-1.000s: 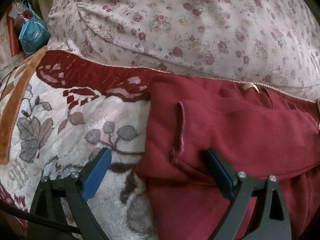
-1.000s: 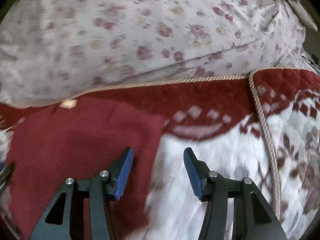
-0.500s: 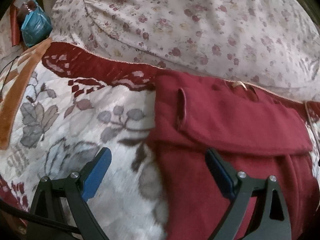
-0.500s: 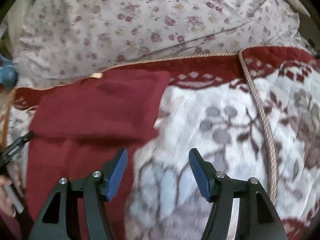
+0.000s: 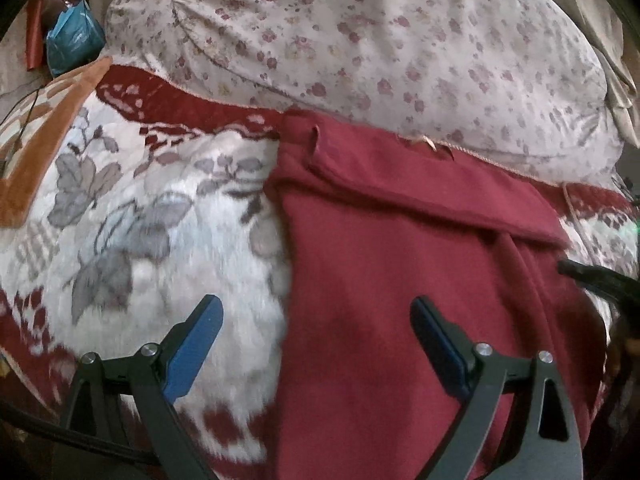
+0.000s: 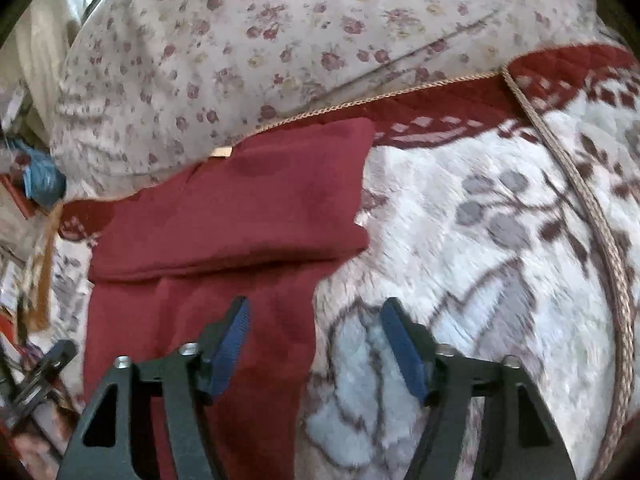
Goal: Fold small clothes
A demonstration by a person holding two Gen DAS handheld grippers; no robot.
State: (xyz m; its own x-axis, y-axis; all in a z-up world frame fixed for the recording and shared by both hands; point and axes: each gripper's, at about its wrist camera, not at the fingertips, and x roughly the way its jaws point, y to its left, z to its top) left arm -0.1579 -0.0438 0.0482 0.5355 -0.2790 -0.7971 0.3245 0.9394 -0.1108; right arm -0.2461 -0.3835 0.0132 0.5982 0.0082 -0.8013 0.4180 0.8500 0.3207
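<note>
My left gripper [image 5: 312, 344] hangs with its jaws spread wide and nothing pinched; one blue pad is over the blanket [image 5: 168, 216], the other over the maroon garment [image 5: 400, 280]. My right gripper [image 6: 316, 344] has just been narrowing its jaws, yet they stand apart, straddling the garment's [image 6: 224, 216] right edge with no cloth between the pads that I can see.

The garment lies flat on the bed, its far end tucked against the floral pillow [image 5: 360, 40]. Its top part is already folded down as a thick flap, and the longer lower part runs toward me.

The risks, as I judge them:
- If I pinch too deep at the edge, I may catch the plush blanket along with the garment, since its long pile rises right beside the hem.
- If my two grippers grab at uneven heights, the next fold will come out skewed.
- Dragging rather than lifting could pull the folded flap open, because the knit looks soft and heavy and clings to the fuzzy surface.
- A shallow bite may take only the upper layer.

The garment is a matte, fleecy maroon knit with a small tan neck label [image 6: 221, 152]. The blanket is shaggy cream with grey leaves, a dark red border and a twisted cord trim [image 6: 592, 208]. The pillow's cotton is thin, smooth and creased.
</note>
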